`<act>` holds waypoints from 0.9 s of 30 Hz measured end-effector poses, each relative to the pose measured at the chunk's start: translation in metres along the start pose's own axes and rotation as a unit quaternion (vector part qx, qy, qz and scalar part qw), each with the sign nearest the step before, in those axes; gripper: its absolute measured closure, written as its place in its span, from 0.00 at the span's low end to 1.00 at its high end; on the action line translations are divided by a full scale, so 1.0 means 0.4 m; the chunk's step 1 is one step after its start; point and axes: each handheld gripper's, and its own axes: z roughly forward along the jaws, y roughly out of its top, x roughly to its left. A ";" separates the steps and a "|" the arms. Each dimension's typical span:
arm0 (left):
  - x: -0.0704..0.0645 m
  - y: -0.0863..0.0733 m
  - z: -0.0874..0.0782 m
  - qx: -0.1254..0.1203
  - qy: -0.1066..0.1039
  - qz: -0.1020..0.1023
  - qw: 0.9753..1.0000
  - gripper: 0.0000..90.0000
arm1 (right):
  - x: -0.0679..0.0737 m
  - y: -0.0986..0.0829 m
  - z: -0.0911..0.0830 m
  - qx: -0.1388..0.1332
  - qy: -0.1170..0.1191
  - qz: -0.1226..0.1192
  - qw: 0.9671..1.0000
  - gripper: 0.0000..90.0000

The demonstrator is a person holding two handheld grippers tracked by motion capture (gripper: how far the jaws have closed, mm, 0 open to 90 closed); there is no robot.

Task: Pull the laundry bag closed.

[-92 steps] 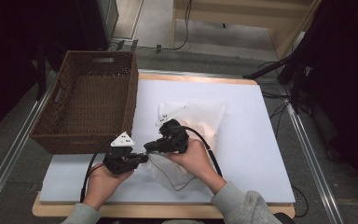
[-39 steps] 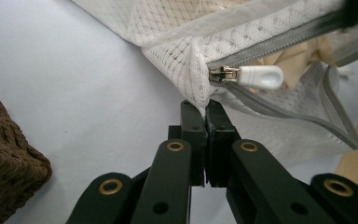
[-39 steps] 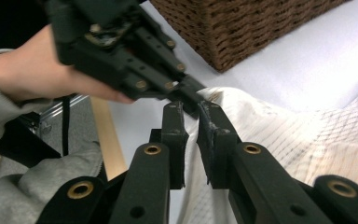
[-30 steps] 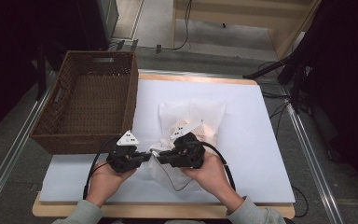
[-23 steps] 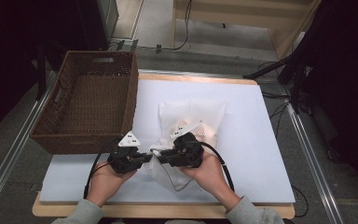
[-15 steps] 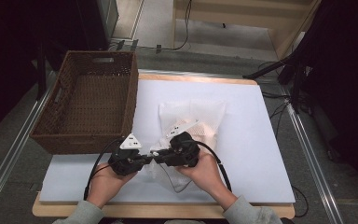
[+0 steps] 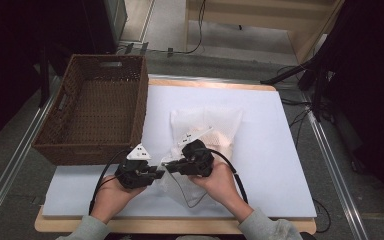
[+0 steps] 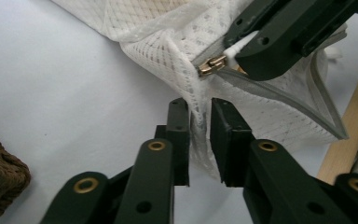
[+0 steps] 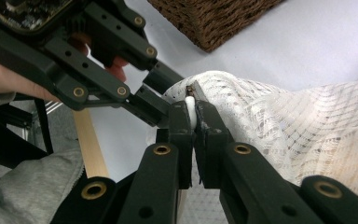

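Note:
A white mesh bag (image 7: 207, 127) lies on the white table mat, its near end lifted between my two grippers. My left gripper (image 7: 158, 173) is shut on the mesh at the bag's corner (image 8: 196, 126). Just right of it, my right gripper (image 7: 173, 167) is shut on the white zipper pull (image 9: 191, 105). The brass zipper slider (image 8: 212, 65) sits at the corner, right by the right gripper's tips (image 8: 261, 44). The grey zipper tape (image 8: 317, 88) runs away behind them. In the right gripper view, the left gripper (image 9: 156, 109) almost touches my right gripper (image 9: 193, 119).
A brown wicker basket (image 7: 95, 115) stands at the table's left, close behind the left hand. The wooden table edge (image 7: 180, 225) runs along the near side. Bare mat (image 7: 275, 165) lies right of the bag. Cables trail from both grippers toward the person.
The right gripper first shifted right and toward the person, then drew back left with the zipper pull until it met the left gripper. The left gripper barely moved.

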 end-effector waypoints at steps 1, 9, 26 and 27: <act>0.002 0.000 0.000 -0.002 -0.003 -0.003 1.000 0.82 | 0.000 0.000 -0.001 -0.001 0.000 -0.001 1.000 0.97; 0.015 0.013 -0.004 0.004 -0.020 0.003 1.000 0.89 | 0.008 -0.003 0.000 0.002 0.010 -0.006 1.000 0.97; 0.046 0.008 -0.030 0.010 -0.010 -0.039 0.999 1.00 | -0.016 -0.024 -0.047 -0.008 -0.006 0.011 1.000 0.97; 0.048 0.005 -0.030 0.011 -0.007 -0.041 0.999 1.00 | -0.019 -0.029 -0.059 -0.008 -0.006 0.011 1.000 0.97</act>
